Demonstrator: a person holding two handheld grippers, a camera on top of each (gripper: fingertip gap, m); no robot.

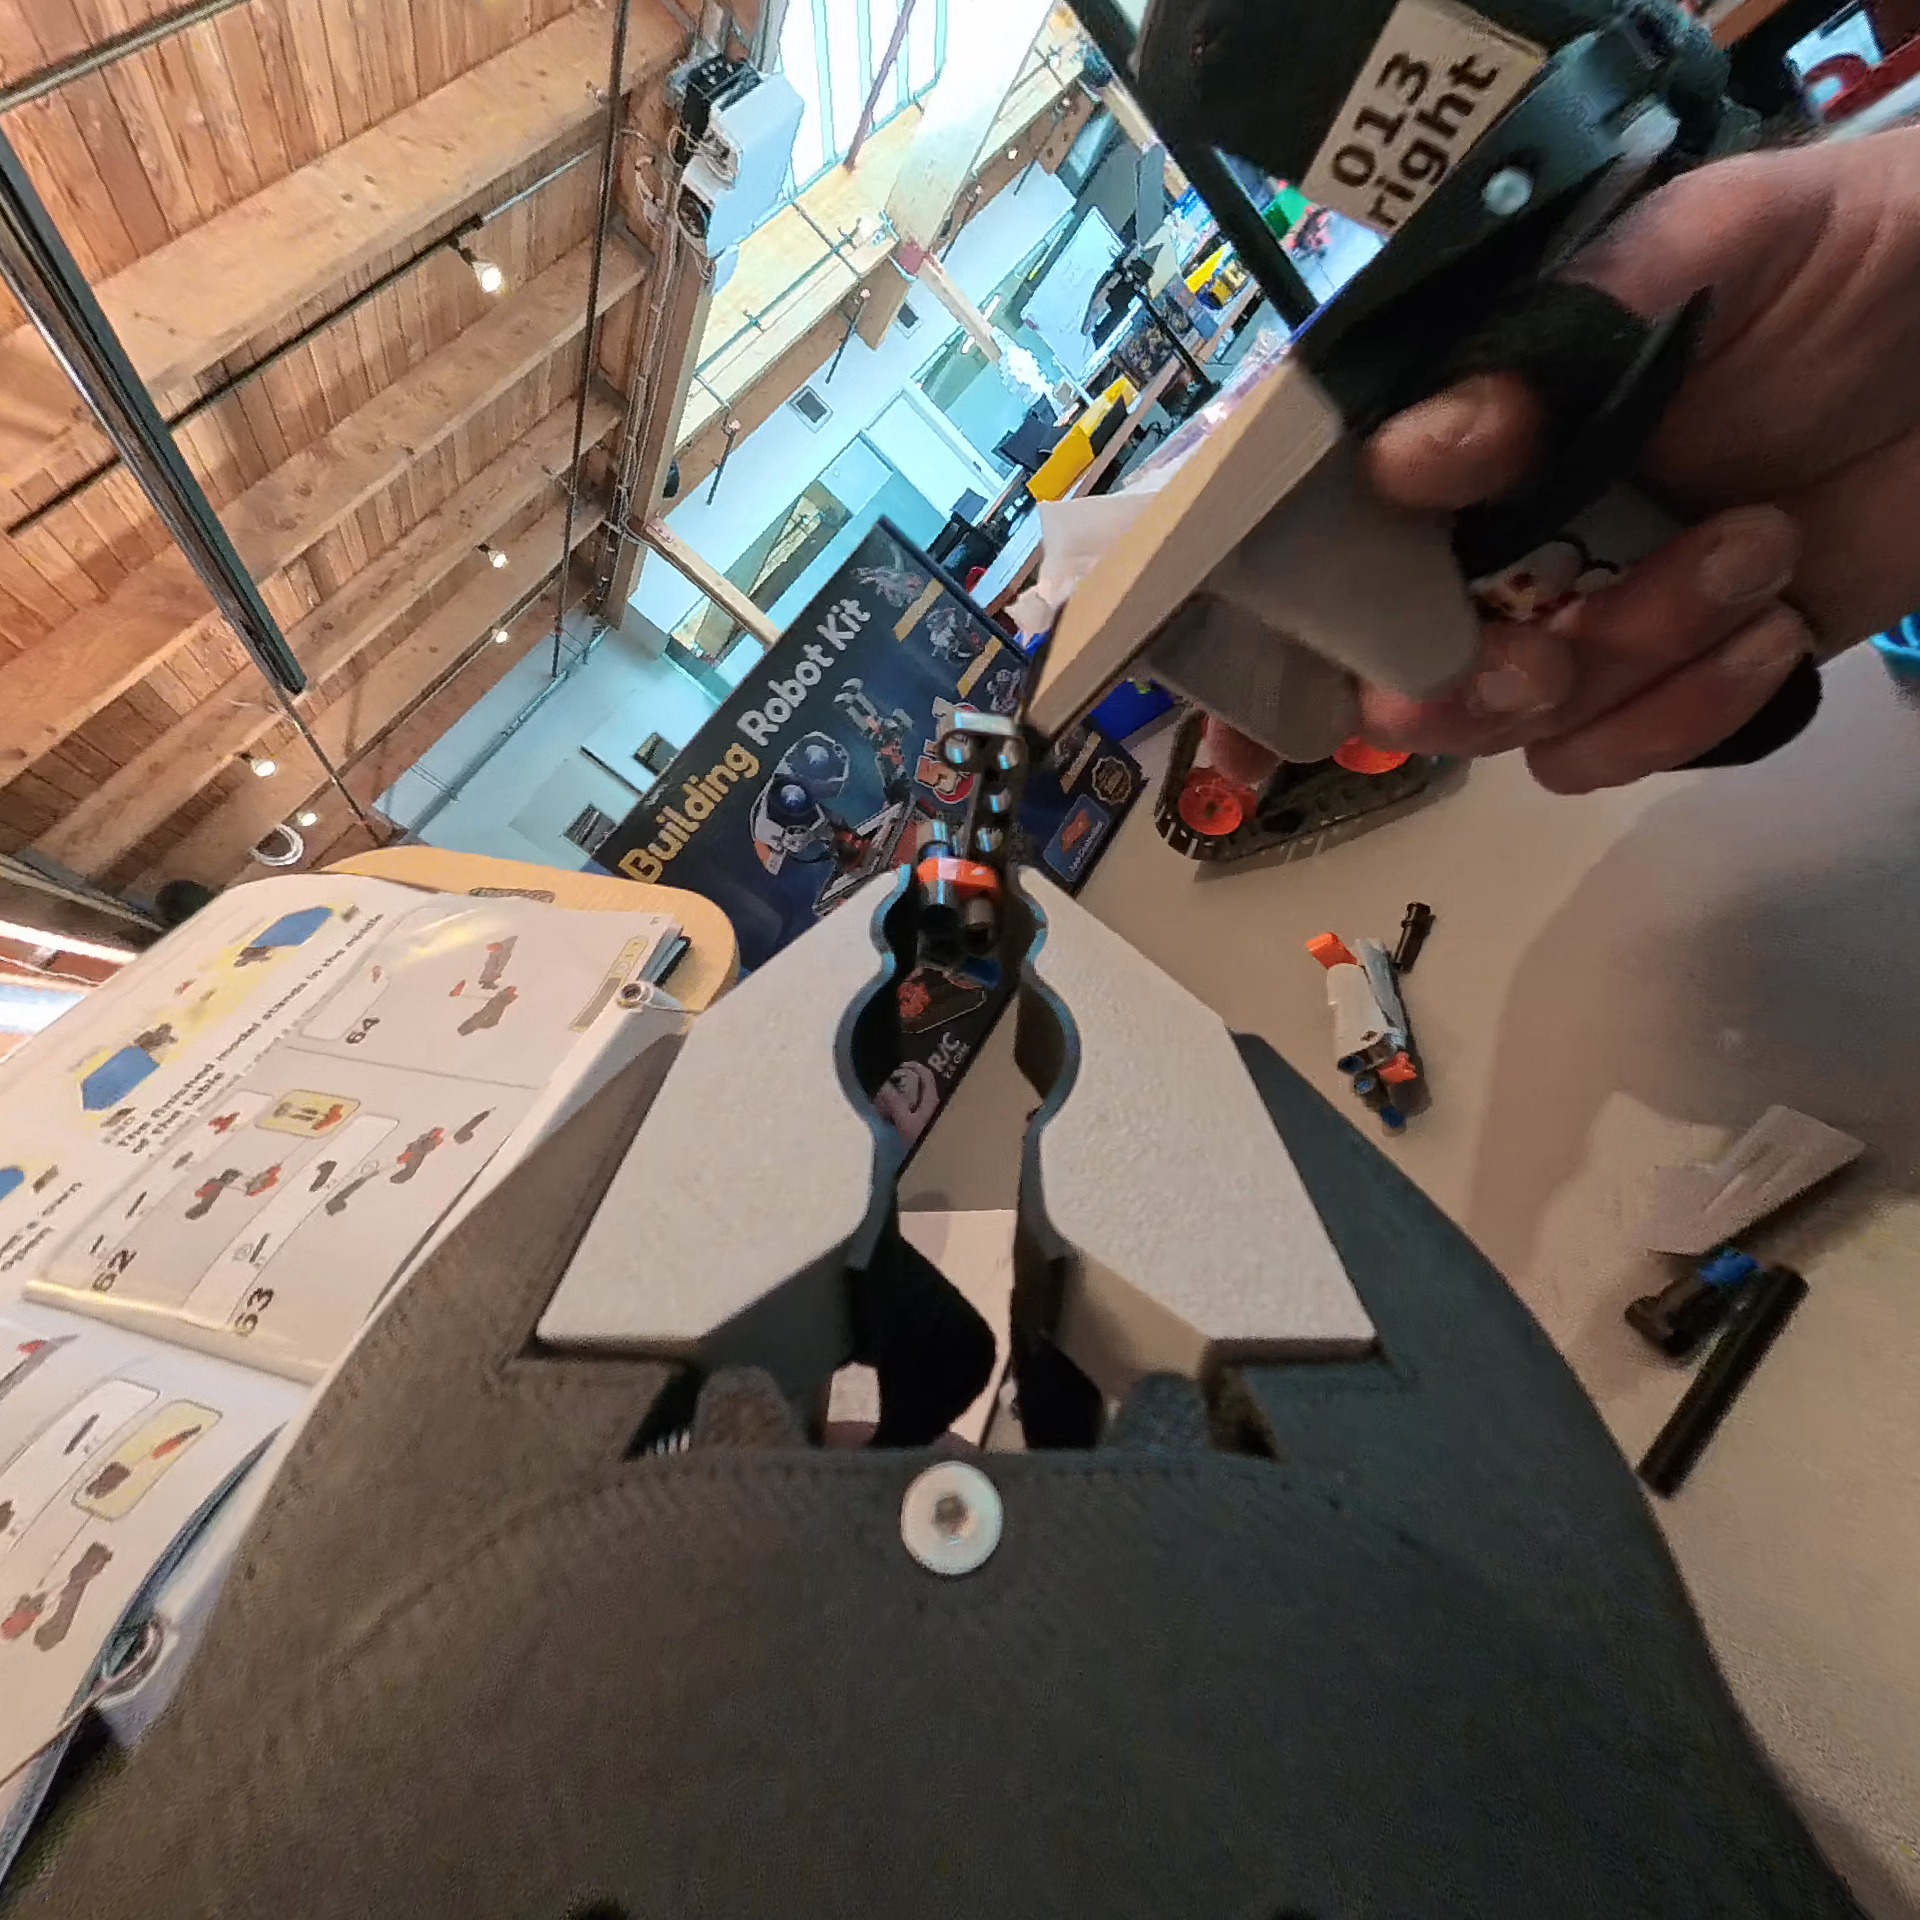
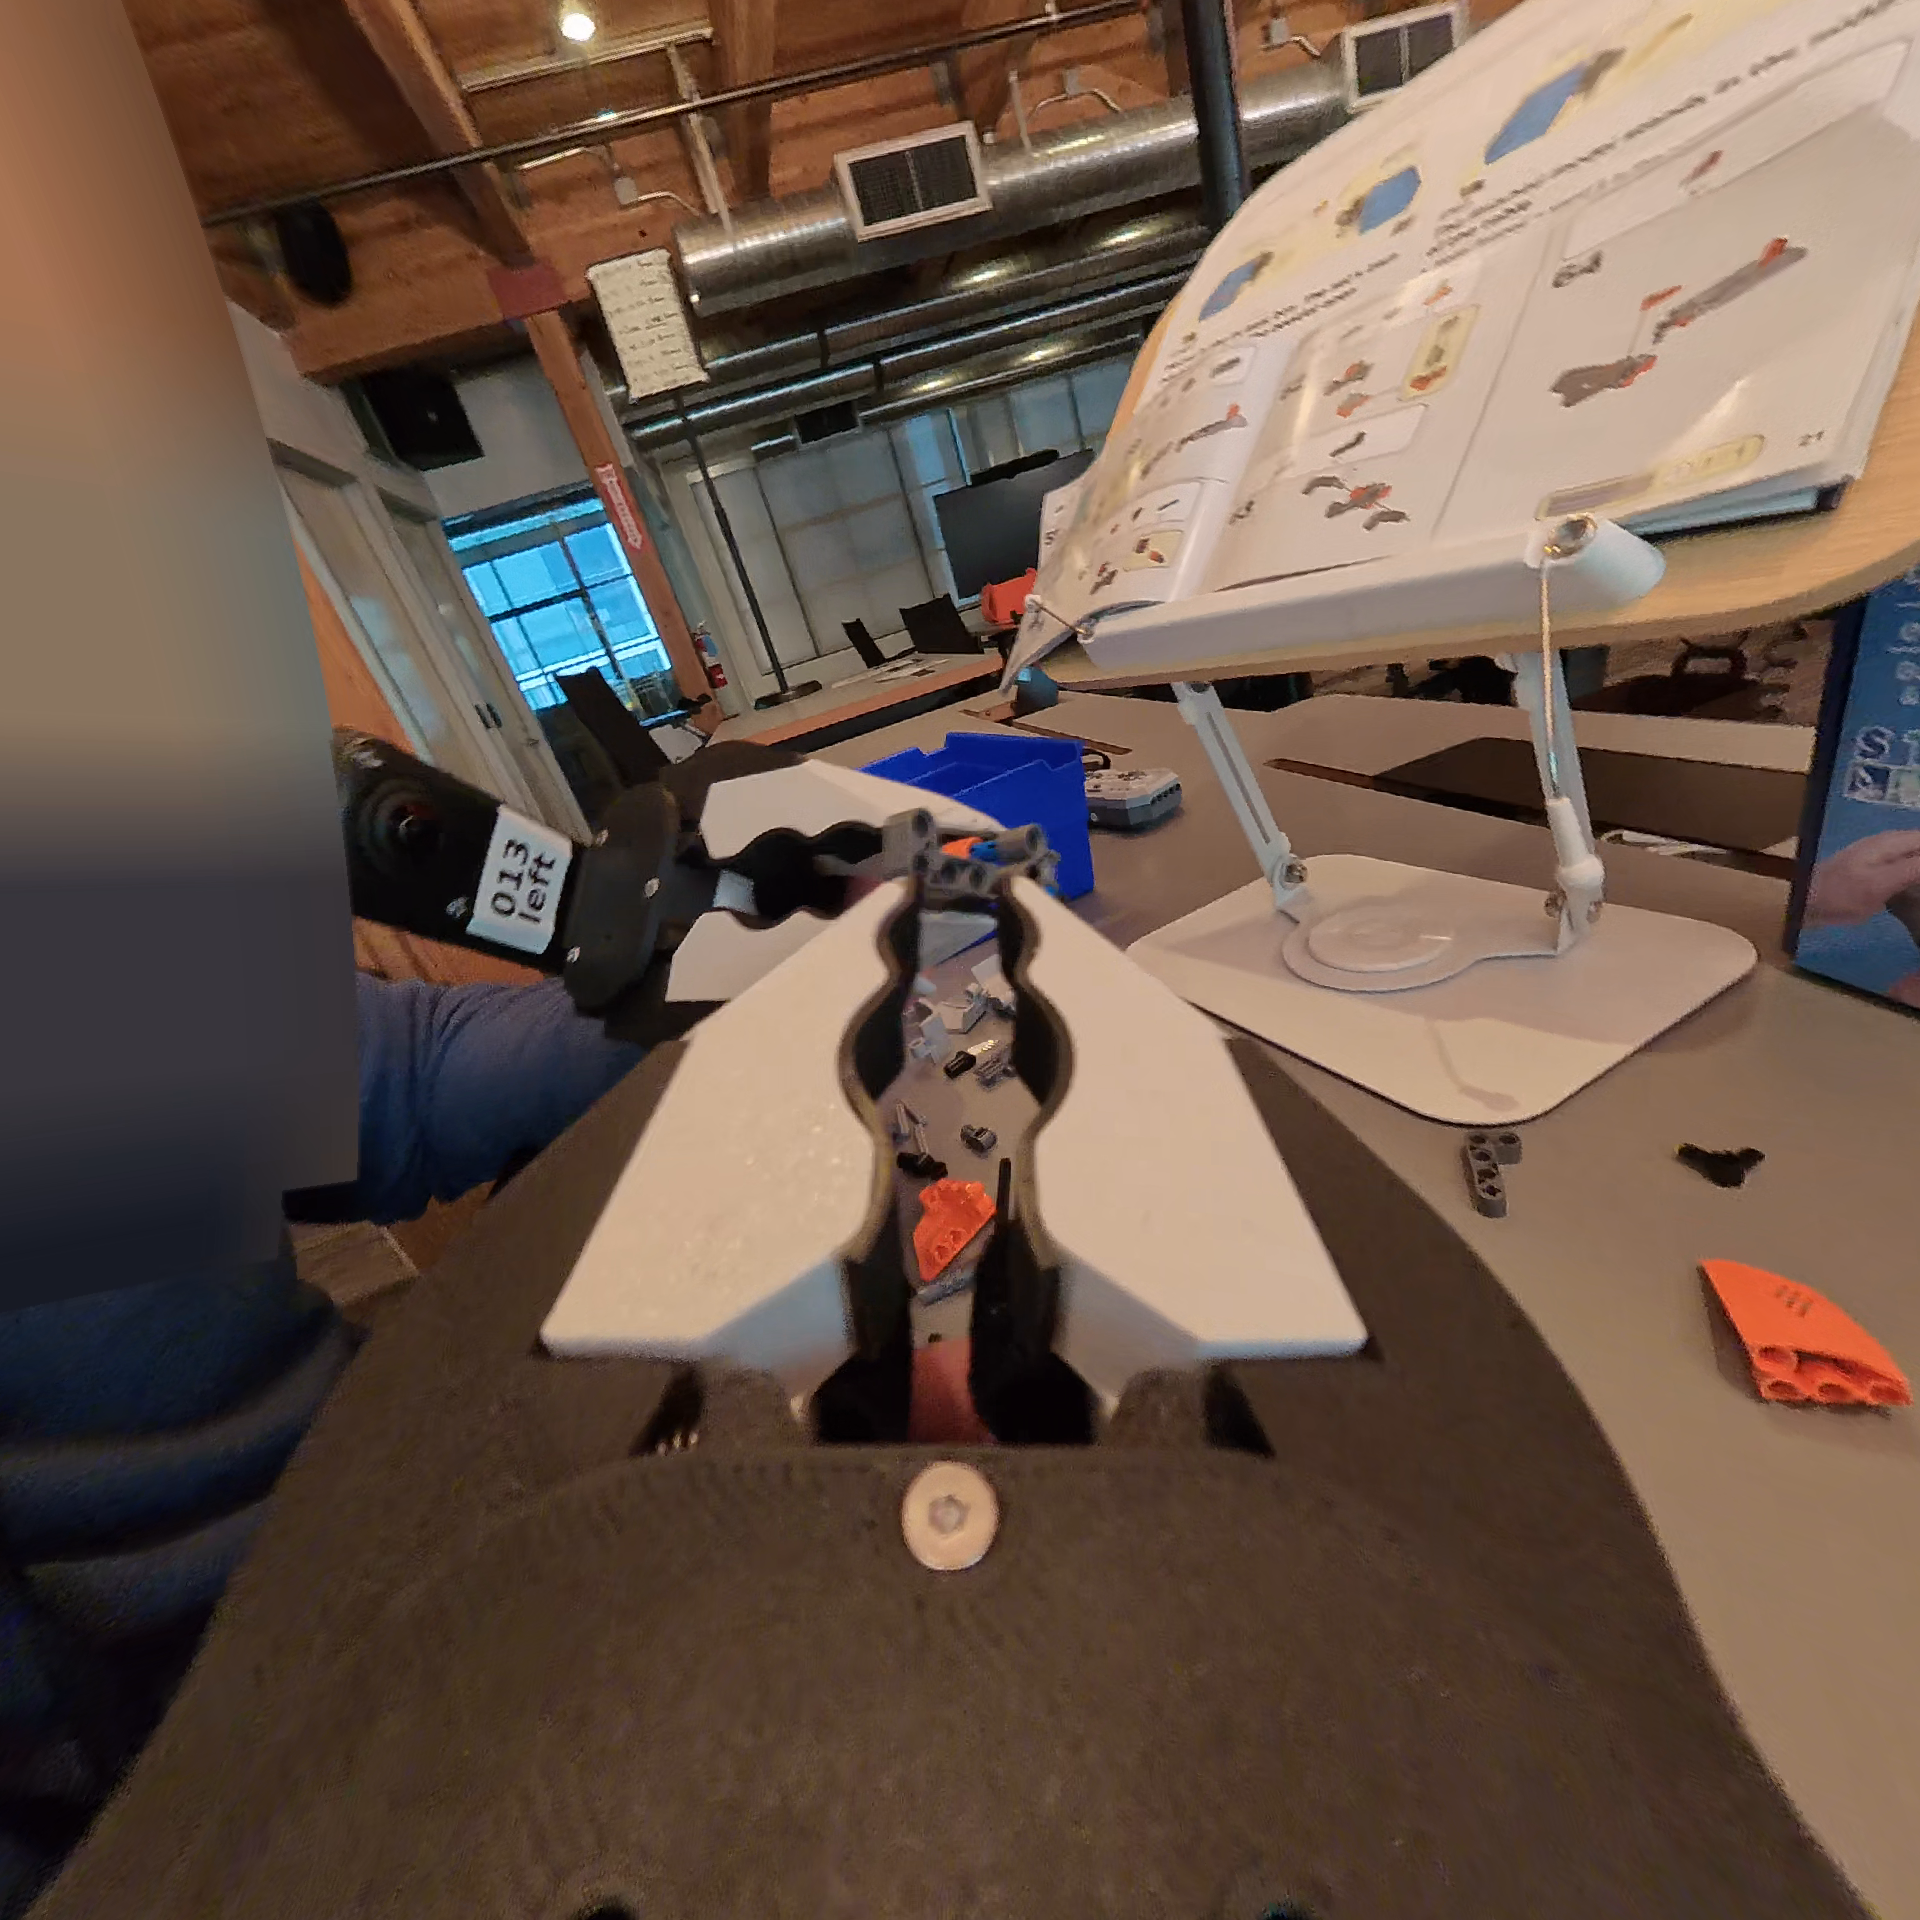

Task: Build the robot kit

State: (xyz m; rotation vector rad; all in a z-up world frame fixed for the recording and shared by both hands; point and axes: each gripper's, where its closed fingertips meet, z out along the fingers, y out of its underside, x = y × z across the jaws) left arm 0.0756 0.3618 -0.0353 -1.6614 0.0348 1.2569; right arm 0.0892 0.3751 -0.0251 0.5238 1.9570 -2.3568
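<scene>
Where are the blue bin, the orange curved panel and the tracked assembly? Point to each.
blue bin (image 2: pixel 1023 795): right wrist view, front wall.
orange curved panel (image 2: pixel 1792 1335): right wrist view, top face.
tracked assembly (image 1: pixel 1299 805): left wrist view, black tread.

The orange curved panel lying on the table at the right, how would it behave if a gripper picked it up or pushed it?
The orange curved panel looks like stiff moulded plastic, probably light. Its smooth, curved top may slip between fingers; lying alone on the smooth table, it would likely slide, not roll.
</scene>
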